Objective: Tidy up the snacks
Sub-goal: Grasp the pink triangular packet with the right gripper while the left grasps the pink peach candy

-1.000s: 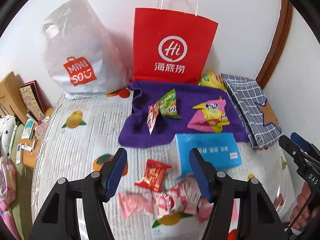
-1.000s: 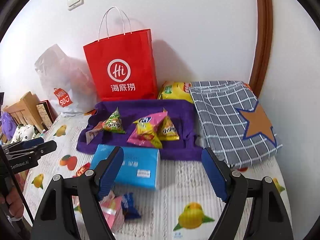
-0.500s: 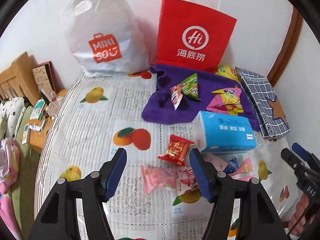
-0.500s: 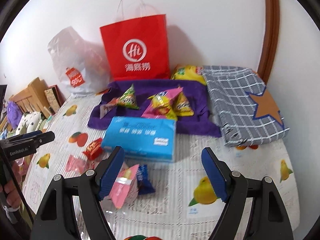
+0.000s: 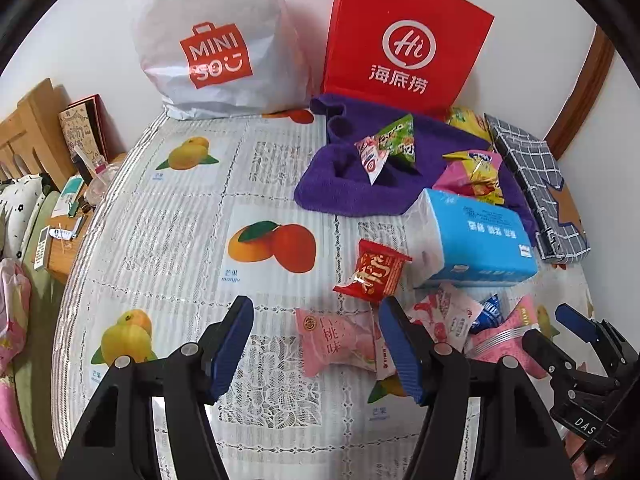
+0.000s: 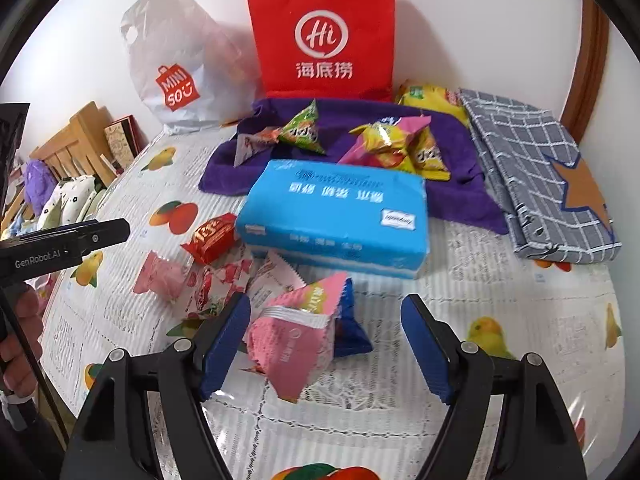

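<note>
I held both grippers spread wide and empty. My left gripper (image 5: 316,338) hovered over a pale pink peach-flavour snack packet (image 5: 338,340) on the fruit-print tablecloth (image 5: 168,240); my right gripper (image 6: 326,330) framed a pink foil snack pouch (image 6: 298,338) near the blue tissue pack (image 6: 336,212).

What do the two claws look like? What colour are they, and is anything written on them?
Both claws look alike: black plastic arms with silver screws, ending in two fingers with ribbed blue pads. The left claw shows white "GenRobot.AI" lettering on its side in the right wrist view. The right claw shows white letters "DAS" in the left wrist view. A bare hand grips the left claw's handle. No cables are visible.
</note>
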{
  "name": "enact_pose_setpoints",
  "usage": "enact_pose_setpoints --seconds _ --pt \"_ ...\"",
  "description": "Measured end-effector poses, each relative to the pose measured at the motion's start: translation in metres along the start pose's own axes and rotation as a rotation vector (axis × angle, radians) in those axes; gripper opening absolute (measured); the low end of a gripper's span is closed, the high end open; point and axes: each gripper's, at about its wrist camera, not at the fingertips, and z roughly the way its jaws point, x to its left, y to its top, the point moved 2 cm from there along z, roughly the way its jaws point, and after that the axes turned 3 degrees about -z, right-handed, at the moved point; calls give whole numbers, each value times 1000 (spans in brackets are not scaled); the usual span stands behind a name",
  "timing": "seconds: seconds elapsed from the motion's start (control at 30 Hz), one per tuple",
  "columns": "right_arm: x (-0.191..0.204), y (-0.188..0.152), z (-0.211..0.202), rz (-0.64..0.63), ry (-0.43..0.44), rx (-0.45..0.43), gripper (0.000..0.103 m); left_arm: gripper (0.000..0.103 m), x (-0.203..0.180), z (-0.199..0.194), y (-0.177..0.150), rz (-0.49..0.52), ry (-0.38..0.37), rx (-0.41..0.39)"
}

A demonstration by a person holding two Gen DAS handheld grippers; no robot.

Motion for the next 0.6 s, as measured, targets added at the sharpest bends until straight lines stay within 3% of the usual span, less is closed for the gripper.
enact_pose_setpoints --seconds 0.47,0.53,0.6 --pt "9 -12 32 -19 46 65 74 63 19 13 -5 -36 34 31" --pt "10 -12 34 -21 49 66 69 63 20 14 -5 -40 38 31" --pt "10 -13 36 -22 55 73 56 63 22 14 -6 -42 41 33"
